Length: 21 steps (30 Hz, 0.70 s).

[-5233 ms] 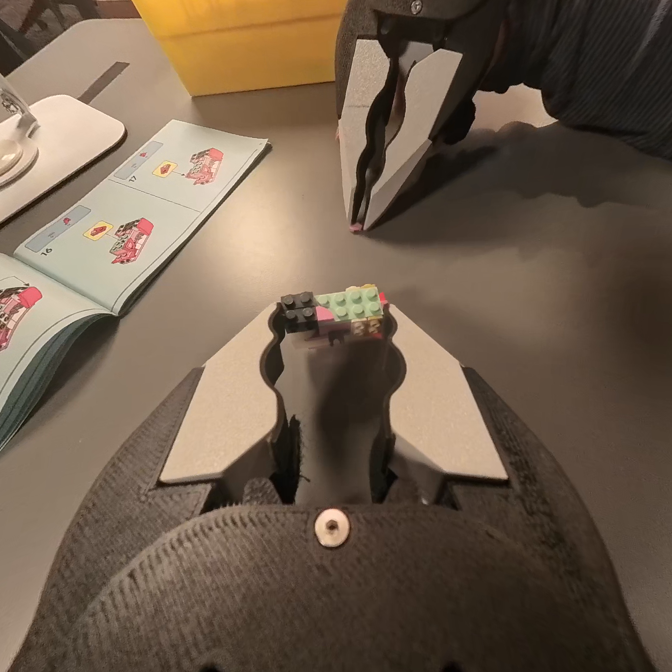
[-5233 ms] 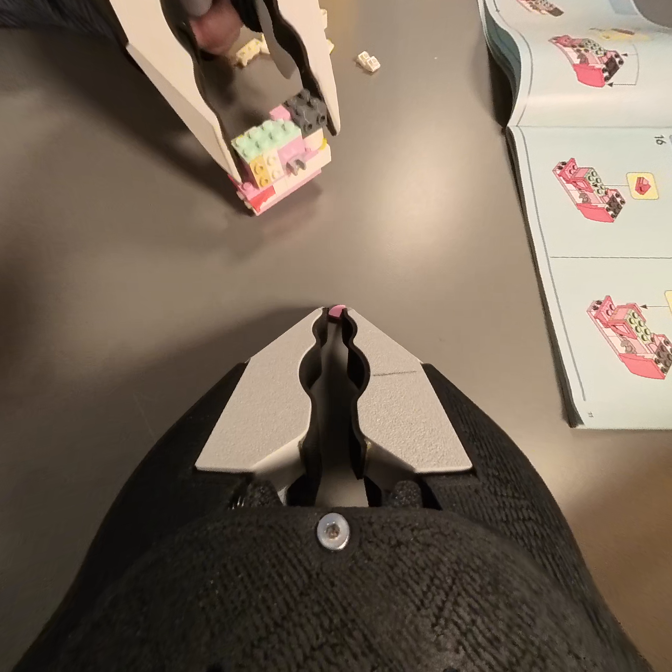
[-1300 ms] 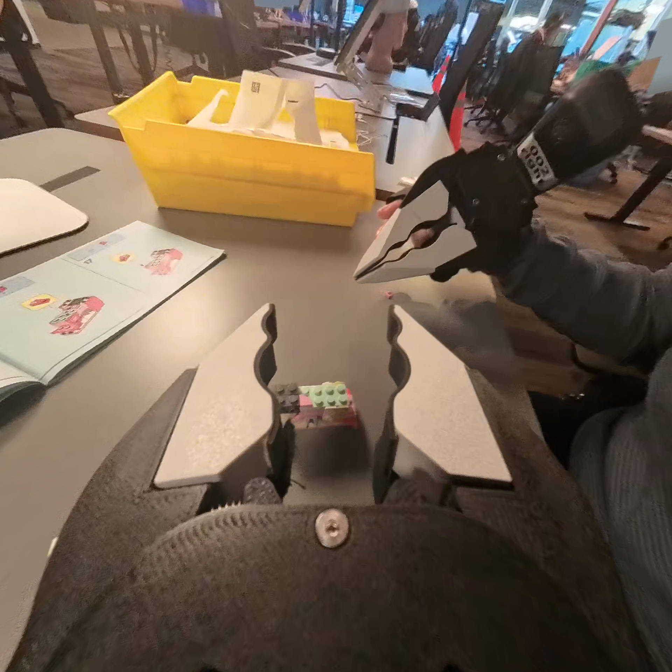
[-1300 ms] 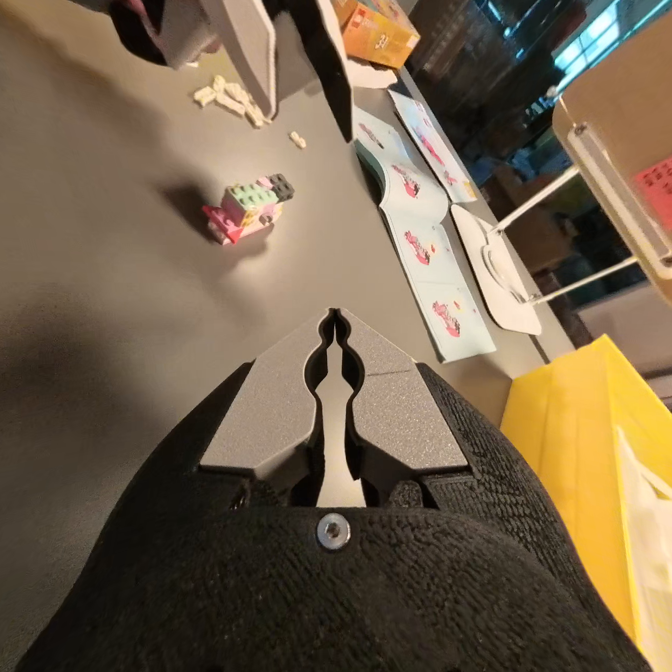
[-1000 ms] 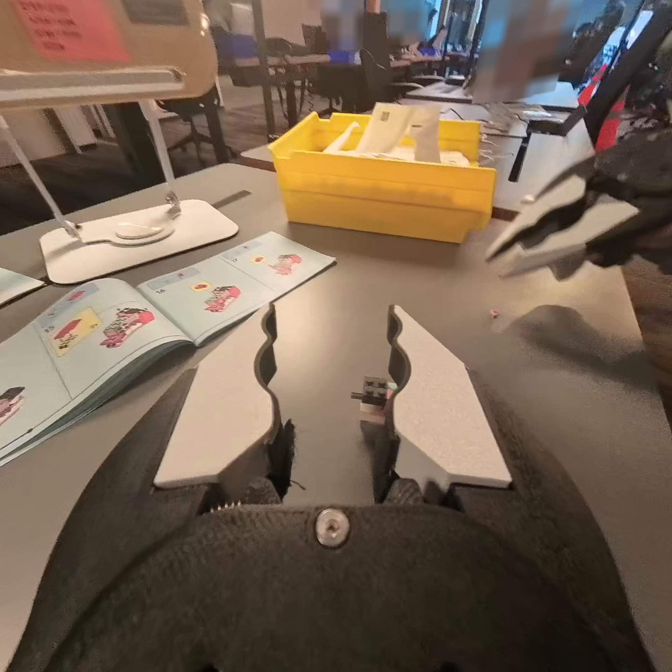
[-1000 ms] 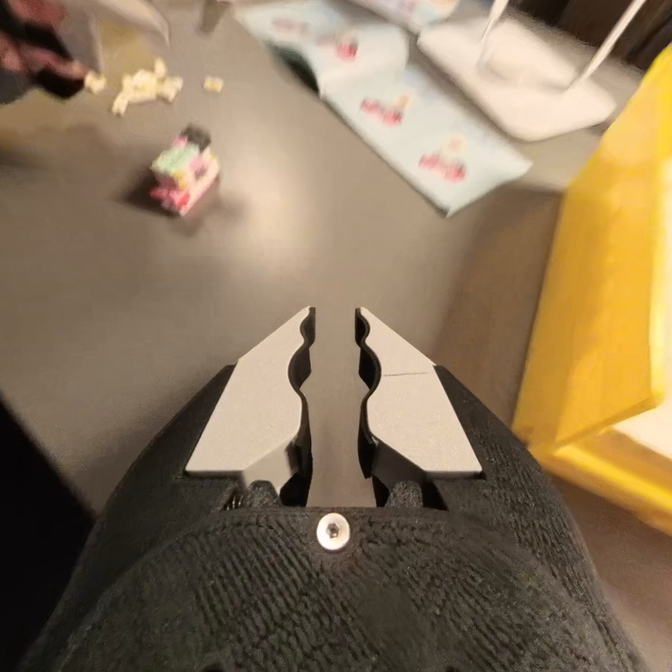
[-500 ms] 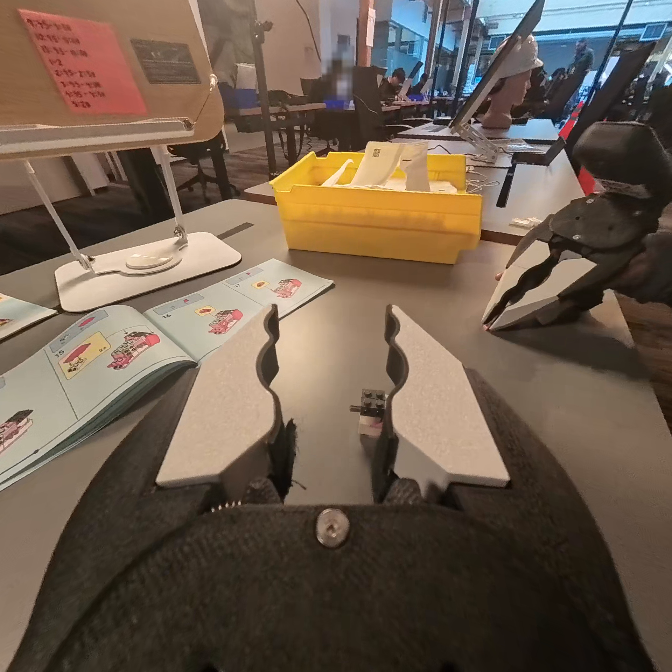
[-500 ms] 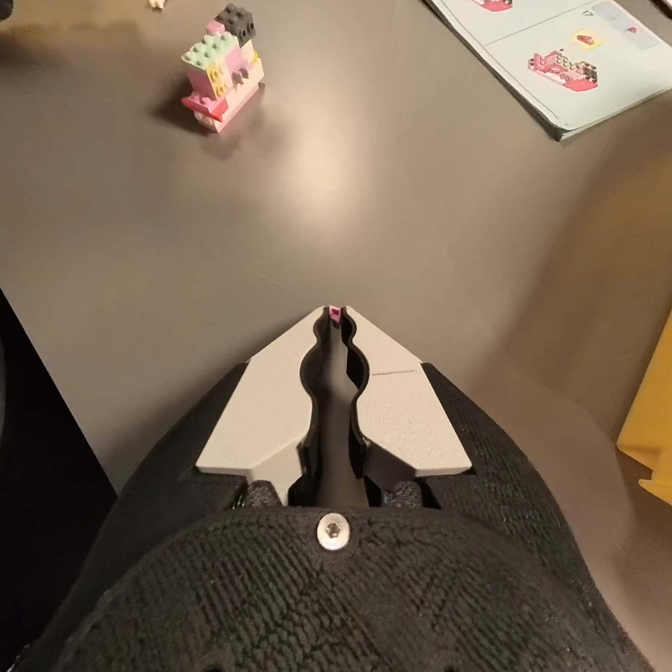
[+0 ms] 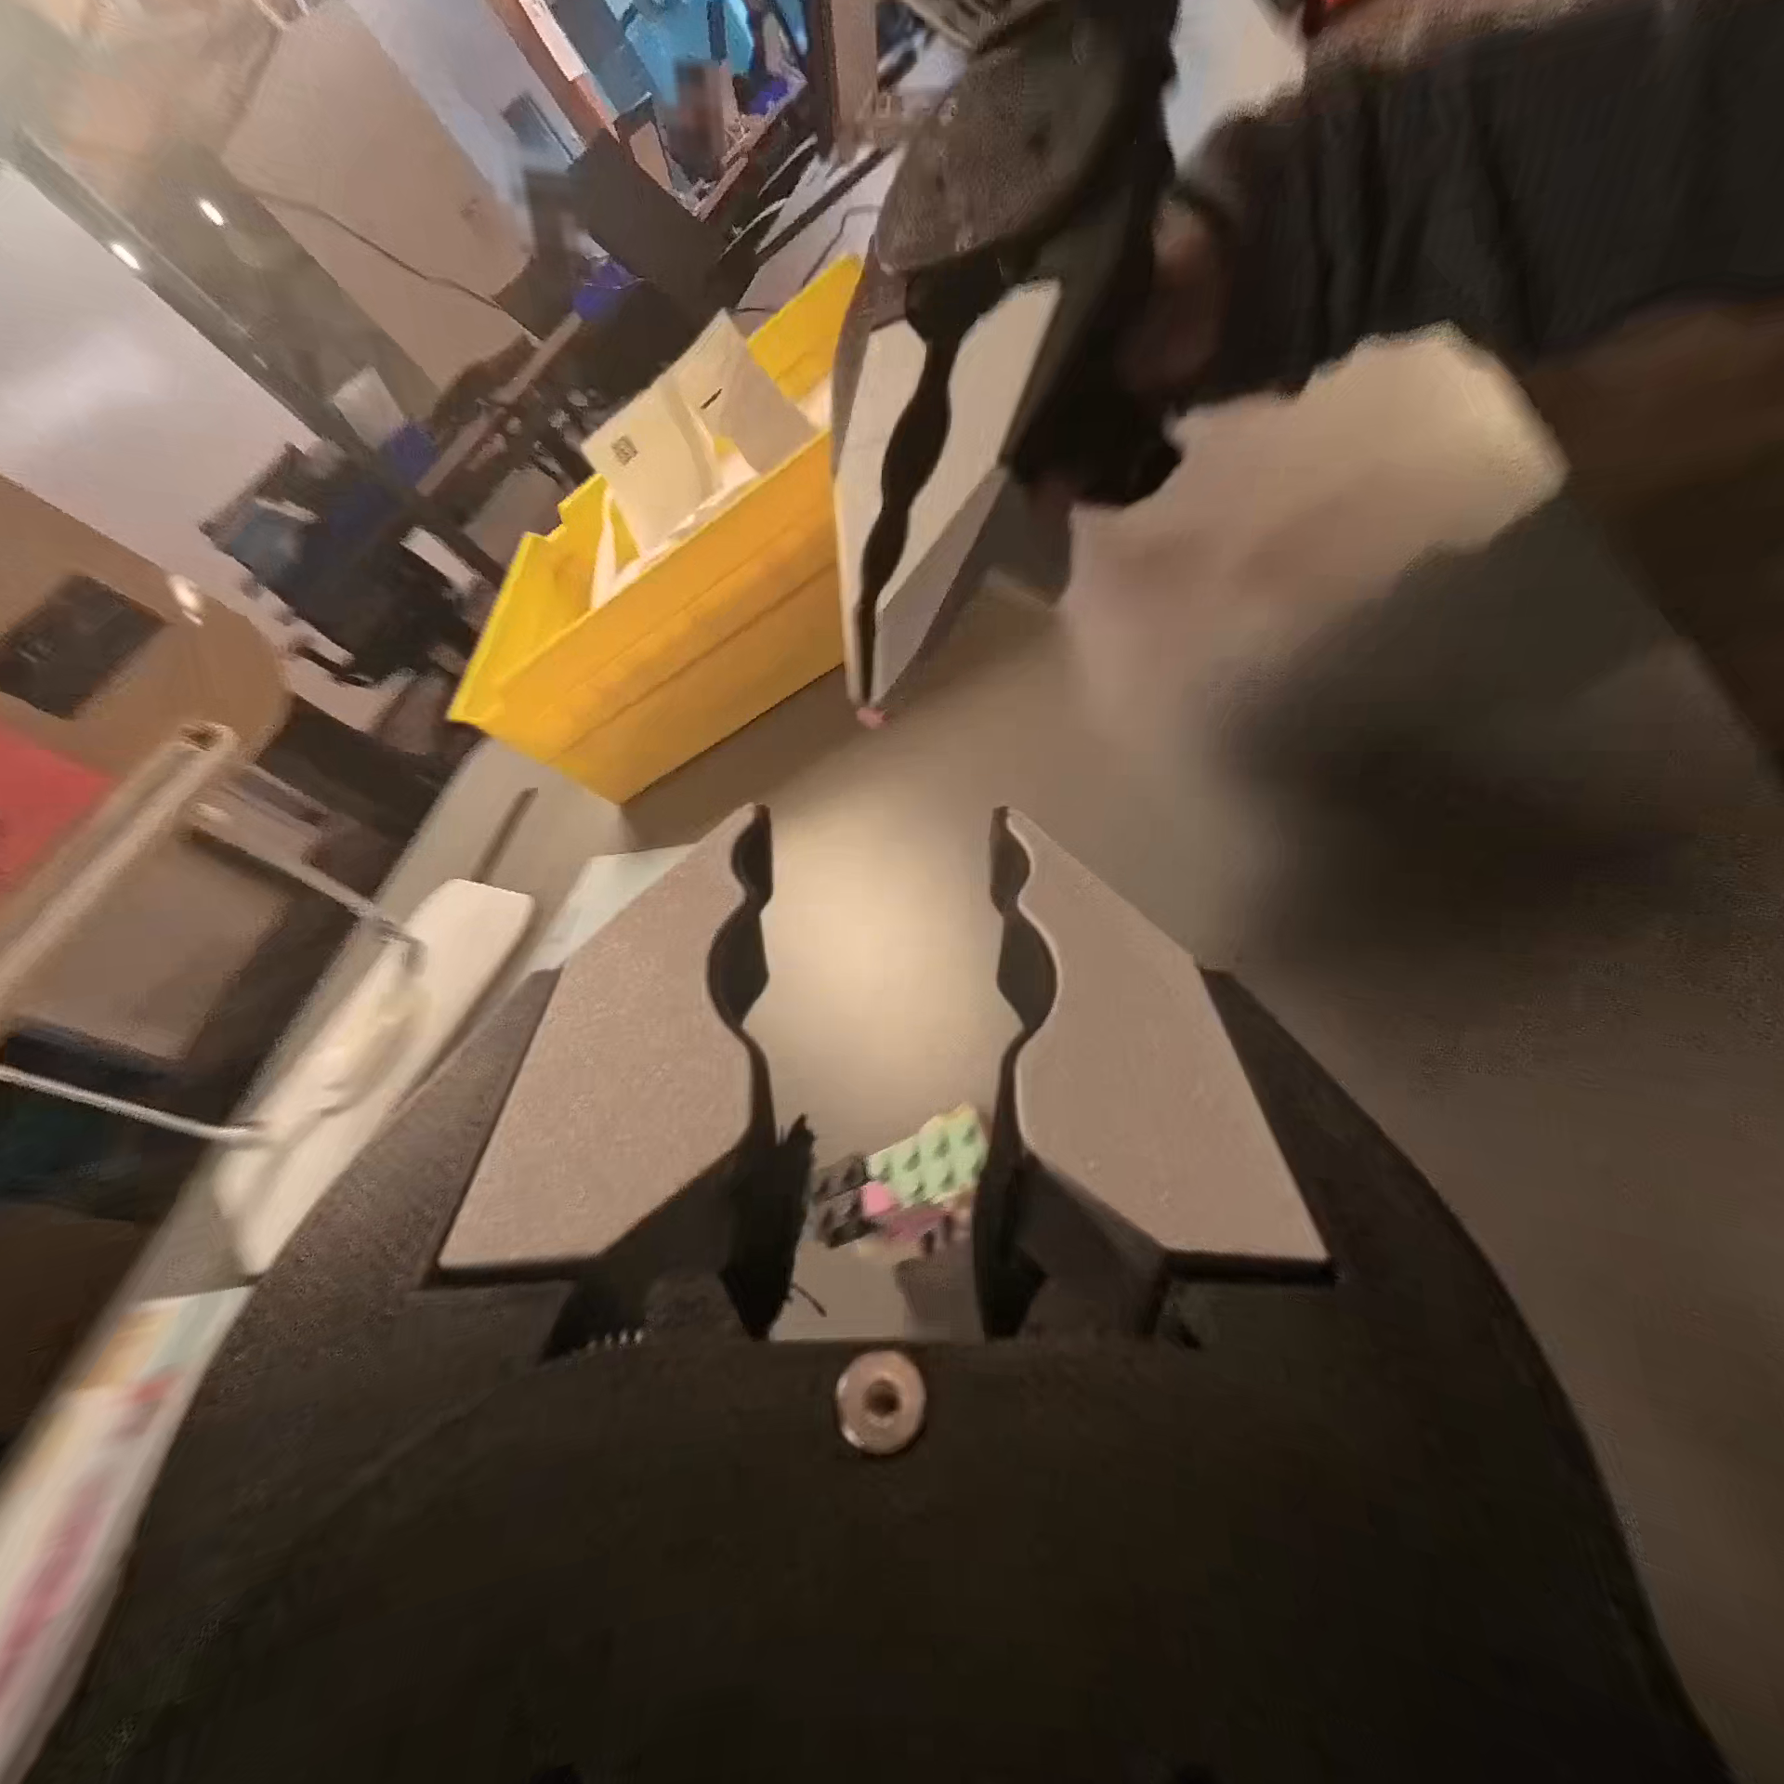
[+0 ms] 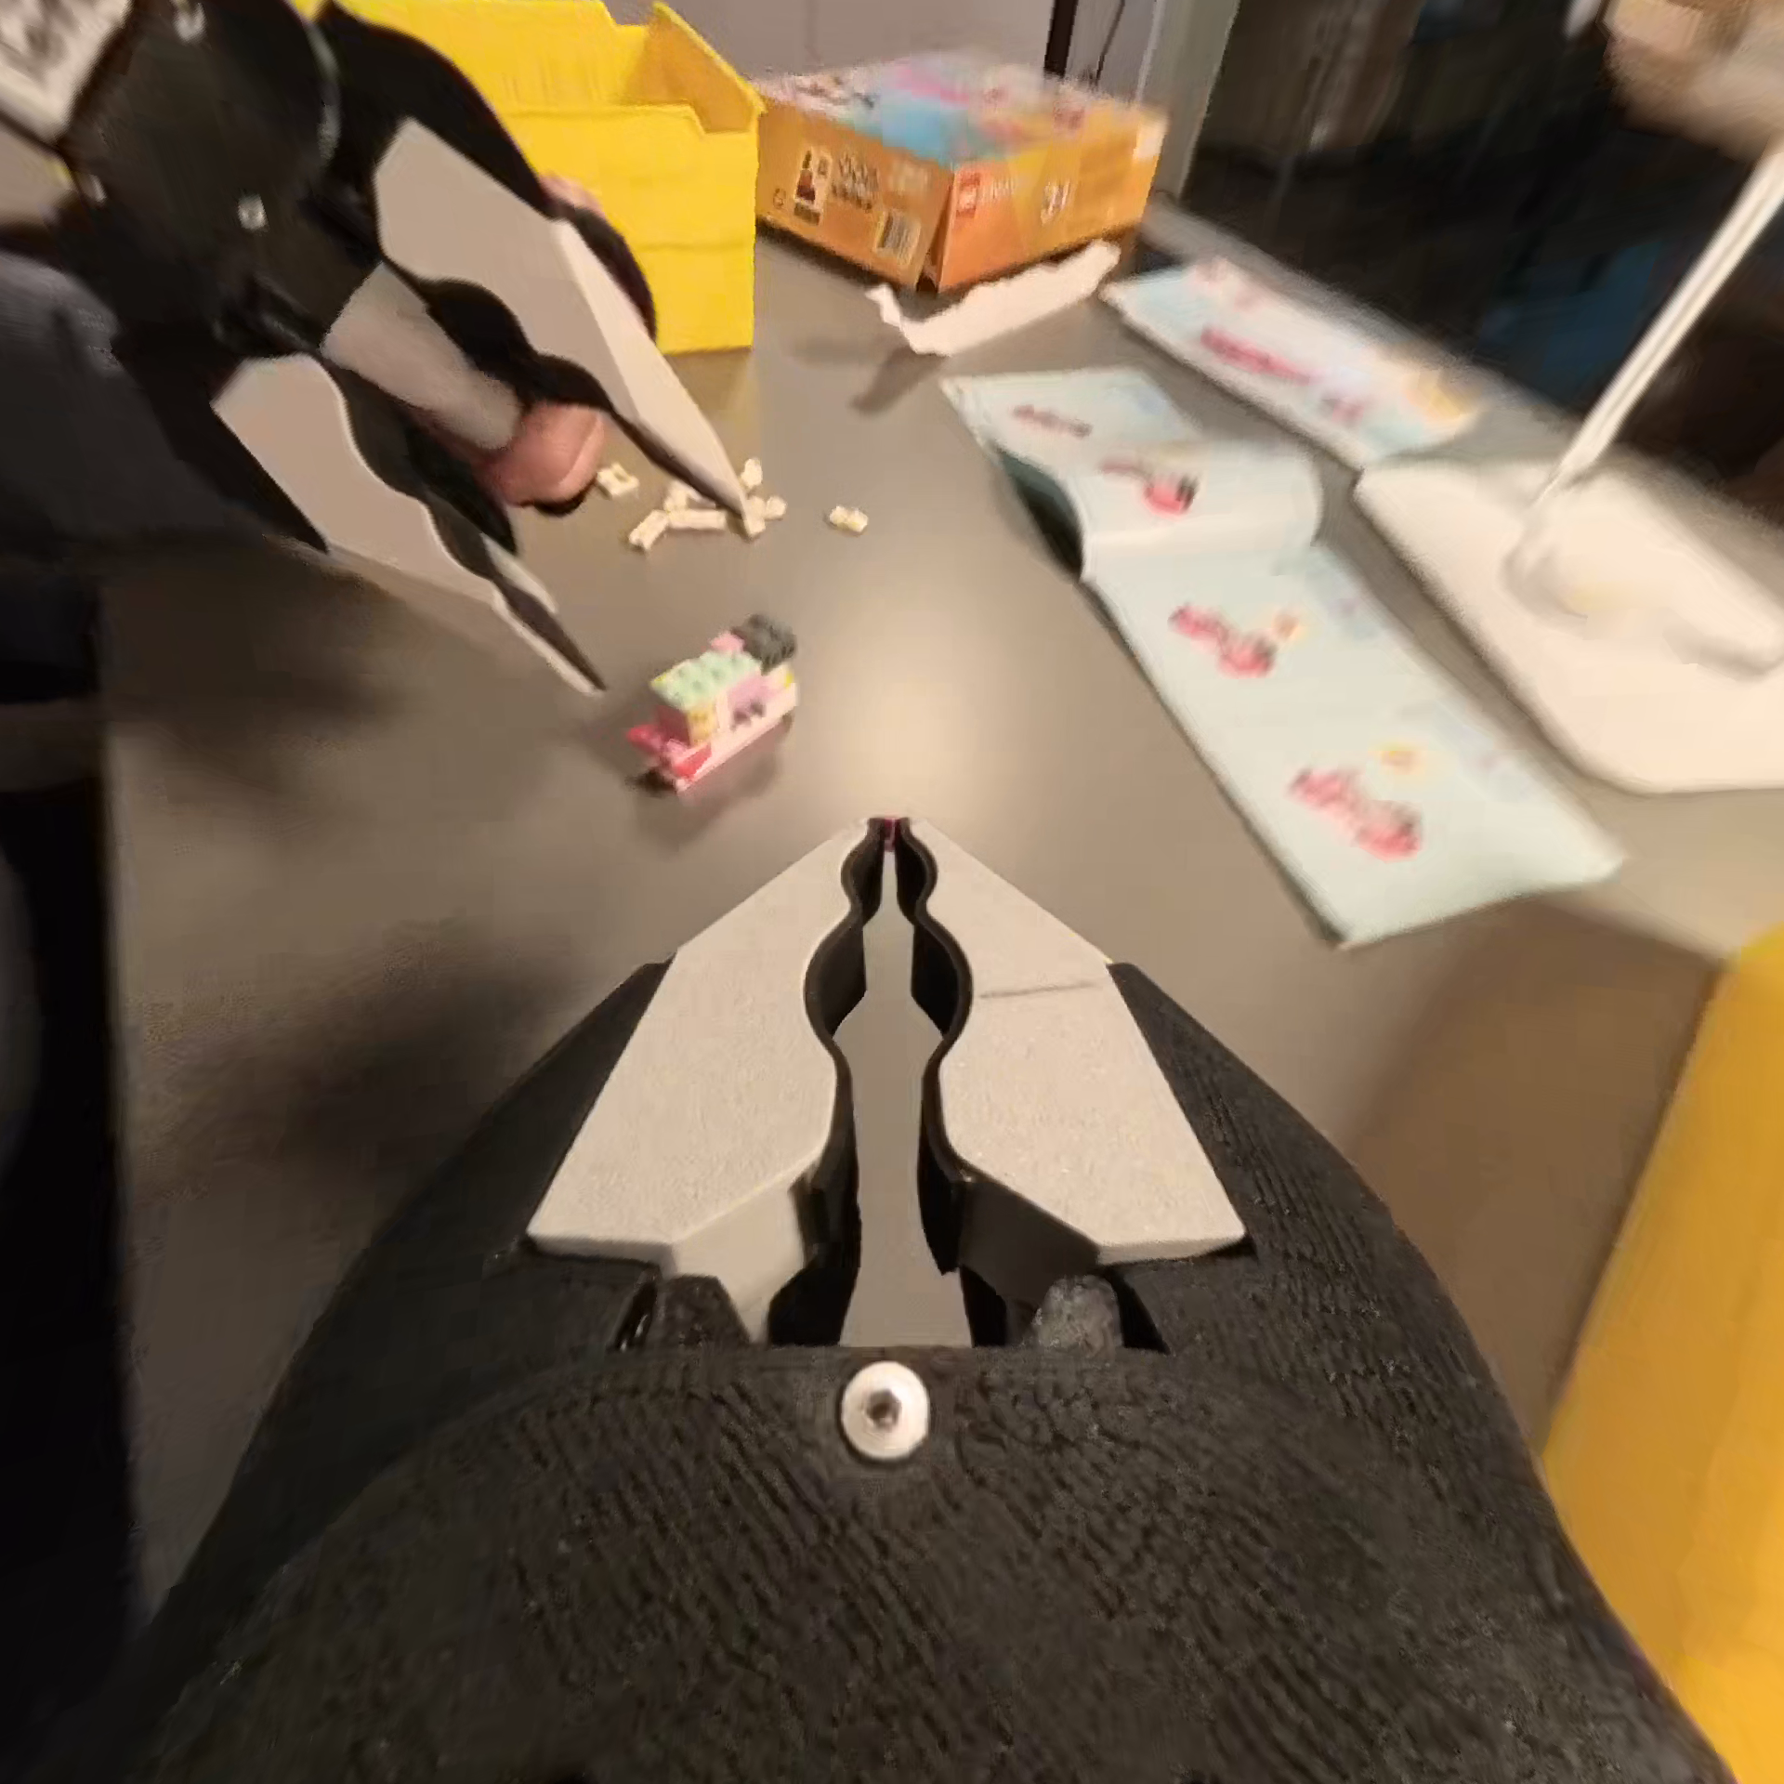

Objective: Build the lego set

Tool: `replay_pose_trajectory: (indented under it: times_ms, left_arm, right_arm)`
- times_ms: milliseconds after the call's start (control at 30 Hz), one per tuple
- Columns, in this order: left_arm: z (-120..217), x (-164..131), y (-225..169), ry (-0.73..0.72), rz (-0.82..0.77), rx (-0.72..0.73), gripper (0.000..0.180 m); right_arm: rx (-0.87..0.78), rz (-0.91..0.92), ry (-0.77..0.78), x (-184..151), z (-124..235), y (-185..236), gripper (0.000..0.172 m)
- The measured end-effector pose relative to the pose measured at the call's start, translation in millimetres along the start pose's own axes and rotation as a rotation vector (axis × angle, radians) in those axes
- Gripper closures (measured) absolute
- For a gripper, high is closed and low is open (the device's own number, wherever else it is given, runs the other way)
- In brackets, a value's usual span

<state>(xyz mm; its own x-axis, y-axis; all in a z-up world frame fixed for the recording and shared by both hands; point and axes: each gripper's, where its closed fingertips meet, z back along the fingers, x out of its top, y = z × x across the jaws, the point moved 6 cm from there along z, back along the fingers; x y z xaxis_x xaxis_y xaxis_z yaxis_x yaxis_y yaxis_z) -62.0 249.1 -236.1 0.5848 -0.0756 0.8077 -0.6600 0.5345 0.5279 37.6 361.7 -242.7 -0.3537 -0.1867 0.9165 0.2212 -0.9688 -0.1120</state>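
Brick model [image 10: 719,700] on table [image 10: 965,627] — booklet [image 10: 1351,734] right.

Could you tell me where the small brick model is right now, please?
The brick model stands on the grey table, just beside the open left gripper's fingers, ahead of the right gripper.

Grey bench [image 10: 386,917] with surrounding items. Upper left of the right wrist view: yellow bin [image 10: 666,174]. Beside it, upper centre: orange cardboard box [image 10: 965,183] with torn white paper [image 10: 975,309] at its foot. Centre left: scatter of small cream bricks [image 10: 695,516]. Right: open pale-blue instruction booklet [image 10: 1303,695], a second booklet [image 10: 1294,357] behind it, and a white stand base [image 10: 1593,627] at the far right. Left wrist view, centre left: another yellow bin [image 9: 656,656] holding white paper bags [image 9: 676,454]; blurred office background.
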Motion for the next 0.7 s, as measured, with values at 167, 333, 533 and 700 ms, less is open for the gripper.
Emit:
replay_pose_trajectory:
  times_ms: [167, 333, 533, 700]
  left_arm:
    - [21, -5, 40, -0.108, 0.315, 0.097, 0.149]
    - [41, -35, 59, -0.031, 0.337, 0.278, 0.152]
    - [43, -36, 61, -0.027, 0.342, 0.296, 0.152]
    - [43, -35, 60, -0.025, 0.334, 0.289, 0.151]
  right_arm:
    - [-0.188, 0.559, 0.229, 3, -31, -1, 0.172]
    - [-0.249, 1.213, 0.447, -29, -60, 1, 0.172]
    - [-0.153, 1.543, 0.488, -47, -70, 9, 0.172]
    - [-0.044, 1.657, 0.484, -50, -63, 18, 0.172]
